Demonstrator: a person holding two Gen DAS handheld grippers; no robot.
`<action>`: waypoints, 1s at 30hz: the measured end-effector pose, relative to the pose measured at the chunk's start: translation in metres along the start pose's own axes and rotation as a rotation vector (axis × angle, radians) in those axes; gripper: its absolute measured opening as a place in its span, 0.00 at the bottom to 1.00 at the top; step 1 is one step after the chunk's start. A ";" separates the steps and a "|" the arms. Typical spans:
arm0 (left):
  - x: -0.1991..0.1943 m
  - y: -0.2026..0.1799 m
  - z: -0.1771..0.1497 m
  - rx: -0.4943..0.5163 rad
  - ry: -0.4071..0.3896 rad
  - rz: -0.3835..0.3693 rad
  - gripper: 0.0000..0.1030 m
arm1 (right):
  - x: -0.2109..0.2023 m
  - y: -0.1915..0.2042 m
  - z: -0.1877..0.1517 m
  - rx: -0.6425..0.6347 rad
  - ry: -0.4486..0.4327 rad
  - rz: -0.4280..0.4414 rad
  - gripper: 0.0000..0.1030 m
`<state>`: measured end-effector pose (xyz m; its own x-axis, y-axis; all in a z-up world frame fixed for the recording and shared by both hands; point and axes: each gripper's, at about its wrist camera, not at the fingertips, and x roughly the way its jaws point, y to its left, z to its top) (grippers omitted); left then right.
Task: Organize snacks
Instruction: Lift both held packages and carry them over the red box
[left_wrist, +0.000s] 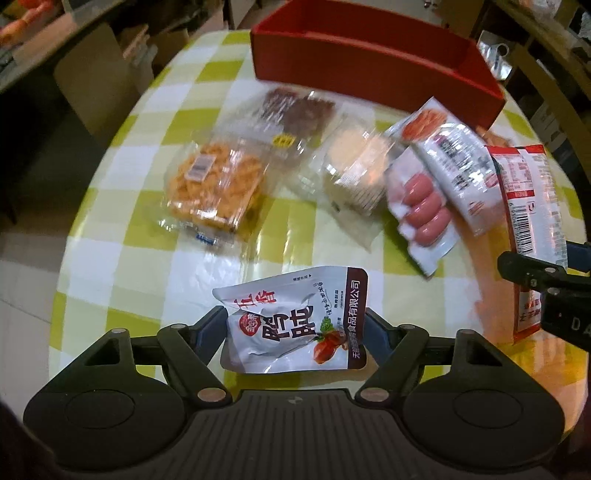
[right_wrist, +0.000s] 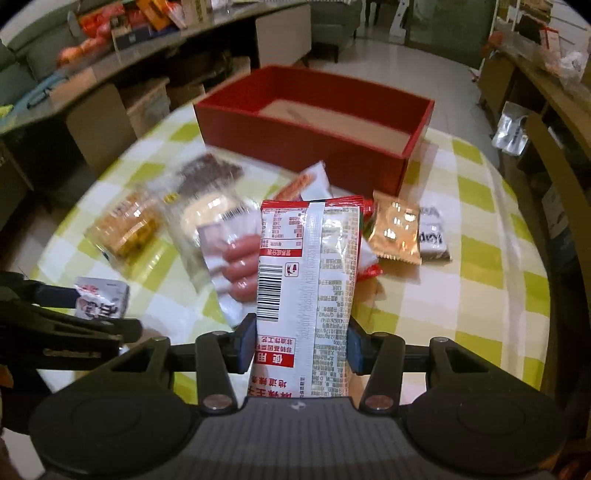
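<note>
Both packs look light, soft and slippery: your left gripper (left_wrist: 295, 328) pinches the silver pouch (left_wrist: 295, 317) by its sides at lower centre, your right gripper (right_wrist: 301, 341) squeezes the red-and-white bag (right_wrist: 306, 266) near its lower end, so hold them gently.

Left tool (left_wrist: 295, 328): matte black body, ribbed grey plate at the centre, two round domed housings either side. Angled black link arms carry silver pivot screws, with dark blue pads on the fingers. Right tool (right_wrist: 301, 343): same black build, same silver screws, brighter blue pads (right_wrist: 246, 341).
</note>
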<state>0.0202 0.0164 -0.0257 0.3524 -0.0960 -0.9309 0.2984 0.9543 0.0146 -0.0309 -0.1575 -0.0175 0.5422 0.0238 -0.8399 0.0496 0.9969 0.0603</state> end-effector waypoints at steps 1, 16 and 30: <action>-0.005 -0.003 0.002 0.008 -0.014 0.005 0.79 | -0.003 0.002 0.001 -0.004 -0.004 -0.002 0.53; -0.014 -0.015 0.062 0.041 -0.118 0.005 0.79 | -0.010 0.002 0.040 -0.012 -0.045 -0.018 0.53; -0.003 -0.033 0.111 0.087 -0.188 0.041 0.79 | 0.007 -0.027 0.081 0.026 -0.069 -0.026 0.53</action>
<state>0.1080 -0.0461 0.0172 0.5225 -0.1161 -0.8447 0.3527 0.9314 0.0901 0.0396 -0.1903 0.0192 0.5966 -0.0082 -0.8025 0.0859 0.9949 0.0538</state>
